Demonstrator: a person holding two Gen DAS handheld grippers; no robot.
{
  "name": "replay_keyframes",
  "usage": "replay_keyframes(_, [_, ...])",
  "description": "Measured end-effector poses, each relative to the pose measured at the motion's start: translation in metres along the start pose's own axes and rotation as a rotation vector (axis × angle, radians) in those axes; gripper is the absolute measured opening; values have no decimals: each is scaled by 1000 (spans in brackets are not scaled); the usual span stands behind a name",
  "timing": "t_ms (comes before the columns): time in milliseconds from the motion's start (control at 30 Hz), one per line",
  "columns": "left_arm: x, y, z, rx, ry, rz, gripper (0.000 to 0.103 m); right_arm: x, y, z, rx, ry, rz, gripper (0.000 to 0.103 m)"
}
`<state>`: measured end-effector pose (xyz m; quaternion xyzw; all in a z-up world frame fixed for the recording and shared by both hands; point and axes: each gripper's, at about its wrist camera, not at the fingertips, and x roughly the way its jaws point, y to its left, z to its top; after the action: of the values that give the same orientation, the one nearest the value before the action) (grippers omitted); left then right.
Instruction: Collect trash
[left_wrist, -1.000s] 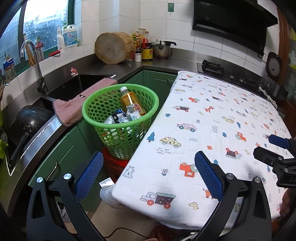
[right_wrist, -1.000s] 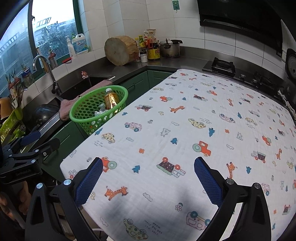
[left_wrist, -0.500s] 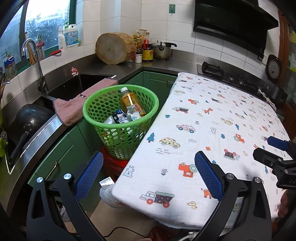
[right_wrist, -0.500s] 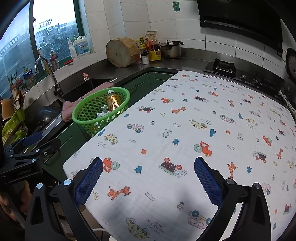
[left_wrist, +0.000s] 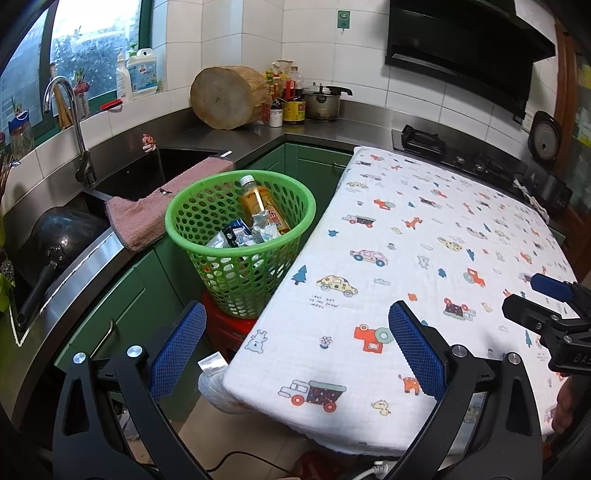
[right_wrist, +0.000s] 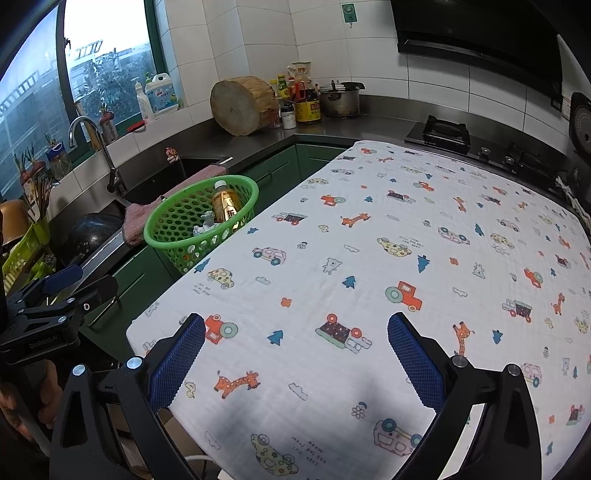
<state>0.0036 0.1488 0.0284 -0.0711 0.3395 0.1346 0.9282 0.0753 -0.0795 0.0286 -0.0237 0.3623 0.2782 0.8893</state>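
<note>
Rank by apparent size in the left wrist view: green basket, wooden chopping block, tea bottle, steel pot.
1. green basket, though it is nearest
2. wooden chopping block
3. tea bottle and steel pot look similar; the bottle is partly buried, so unranked.

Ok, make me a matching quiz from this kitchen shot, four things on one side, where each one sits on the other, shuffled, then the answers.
Things:
1. tea bottle
2. pink towel
3. wooden block
4. green basket

Places:
A. draped over the sink edge
B. on a red stool beside the table
C. on the corner counter
D. standing inside the basket

Pairs: 1-D, 2-A, 3-C, 4-B
</note>
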Motion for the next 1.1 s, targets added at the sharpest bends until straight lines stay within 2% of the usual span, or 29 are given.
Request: replay_keyframes(1100, [-3,0,-1,-3,-11,6,98,1,11,0,-31,3,14,96])
